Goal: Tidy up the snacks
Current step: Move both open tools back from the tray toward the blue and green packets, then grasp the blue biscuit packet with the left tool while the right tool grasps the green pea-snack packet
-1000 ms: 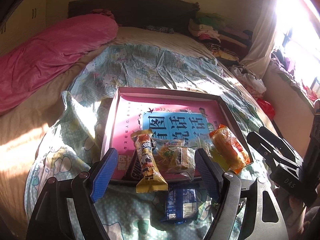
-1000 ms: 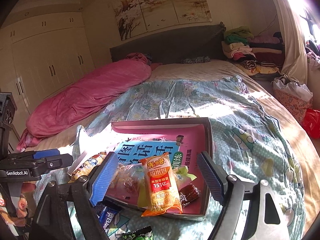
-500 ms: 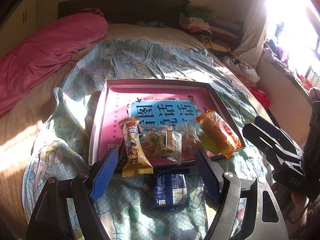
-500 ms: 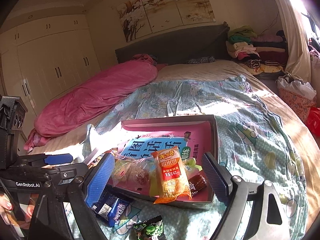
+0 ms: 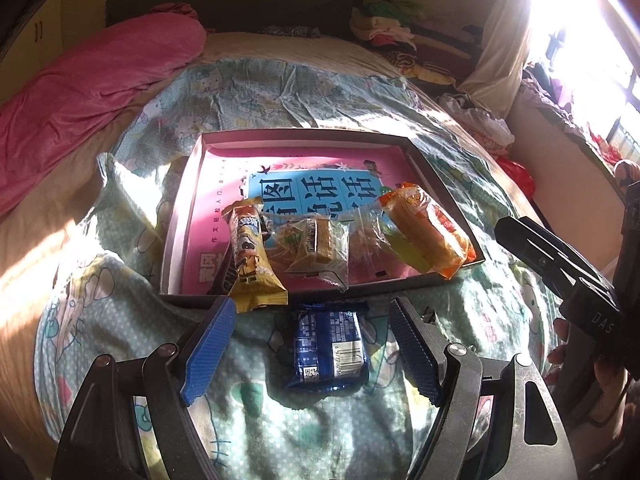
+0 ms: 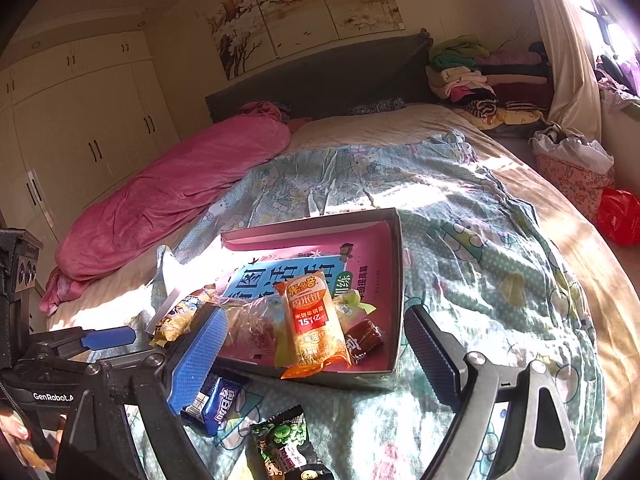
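Observation:
A shallow box [image 5: 304, 134] with a pink book inside lies on the bed. At its near end are a yellow snack bar [image 5: 252, 256], a clear-wrapped wafer [image 5: 316, 248] and an orange rice-cracker pack [image 5: 428, 232]. A blue biscuit packet [image 5: 328, 348] lies on the quilt in front of the box, between the fingers of my open left gripper [image 5: 310, 304], which do not touch it. My right gripper [image 6: 316, 312] hangs open and empty before the box [image 6: 396, 280], with the orange pack [image 6: 312, 320] and a dark red bar [image 6: 362, 338] beyond it. A green pea packet [image 6: 284, 444] lies below.
A rolled pink blanket [image 5: 88, 92] lies along the left of the bed. Folded clothes [image 6: 472, 76] are piled at the headboard's right. A floral bag [image 6: 572, 168] and a red bag [image 6: 620, 216] sit past the right bed edge. White wardrobes [image 6: 80, 120] line the left wall.
Both grippers have drawn back from the box. The right gripper's fingers have spread wider, and the orange pack stays in the box. The blue packet now shows fully between the left fingers.

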Demonstrator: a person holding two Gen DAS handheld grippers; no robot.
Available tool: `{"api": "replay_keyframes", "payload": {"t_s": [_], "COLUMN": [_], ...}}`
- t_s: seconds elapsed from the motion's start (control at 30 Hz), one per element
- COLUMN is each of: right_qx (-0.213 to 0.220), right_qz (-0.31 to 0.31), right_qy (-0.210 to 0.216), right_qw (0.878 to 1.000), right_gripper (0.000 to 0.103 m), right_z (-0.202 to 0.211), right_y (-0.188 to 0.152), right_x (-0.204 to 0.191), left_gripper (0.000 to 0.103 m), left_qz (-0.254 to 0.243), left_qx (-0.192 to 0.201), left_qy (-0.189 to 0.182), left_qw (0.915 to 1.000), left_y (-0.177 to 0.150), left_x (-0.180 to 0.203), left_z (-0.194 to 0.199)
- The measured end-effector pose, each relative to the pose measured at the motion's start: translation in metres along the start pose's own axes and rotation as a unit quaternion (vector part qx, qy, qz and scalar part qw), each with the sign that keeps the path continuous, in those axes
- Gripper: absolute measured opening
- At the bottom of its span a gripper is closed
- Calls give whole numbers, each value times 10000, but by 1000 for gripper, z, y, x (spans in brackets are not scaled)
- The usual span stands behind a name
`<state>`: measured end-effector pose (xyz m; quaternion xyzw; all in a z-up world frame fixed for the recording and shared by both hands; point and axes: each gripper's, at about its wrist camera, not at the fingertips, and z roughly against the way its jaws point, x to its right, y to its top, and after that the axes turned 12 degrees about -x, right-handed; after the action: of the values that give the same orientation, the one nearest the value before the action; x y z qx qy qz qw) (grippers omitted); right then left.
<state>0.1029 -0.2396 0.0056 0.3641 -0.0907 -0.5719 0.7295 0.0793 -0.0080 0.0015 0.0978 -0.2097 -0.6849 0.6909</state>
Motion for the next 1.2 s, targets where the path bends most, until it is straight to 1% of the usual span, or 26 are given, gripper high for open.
{"api": "replay_keyframes", "payload": {"t_s": [0.27, 0.4, 0.6, 0.83, 1.2], "right_qx": [-436, -586, -921, -1330, -1594], "right_qz": [164, 280, 425, 601, 773], "right_qy": [-126, -156, -105, -90, -132], "right_qw": [9988, 9978, 9948, 9893, 9841], "right_gripper": [90, 90, 90, 90, 90], "right_z": [-4, -5, -12, -23, -30], "right_y": [-17, -24, -33, -43, -49], "right_x": [-8, -13, -21, -29, -34], "left_gripper": [80, 80, 80, 80, 80], "left_qz": [-39, -72, -125, -7, -14], "left_qx": [-228, -306, -393, -564, -794], "left_qy": [-24, -25, -37, -146, -184], "left_qw": [9997, 9995, 9991, 9983, 9967], "left_y": [-11, -14, -17, -19, -23], "left_x": [3, 6, 9, 6, 8], "left_z": [-13, -18, -21, -28, -40]}}
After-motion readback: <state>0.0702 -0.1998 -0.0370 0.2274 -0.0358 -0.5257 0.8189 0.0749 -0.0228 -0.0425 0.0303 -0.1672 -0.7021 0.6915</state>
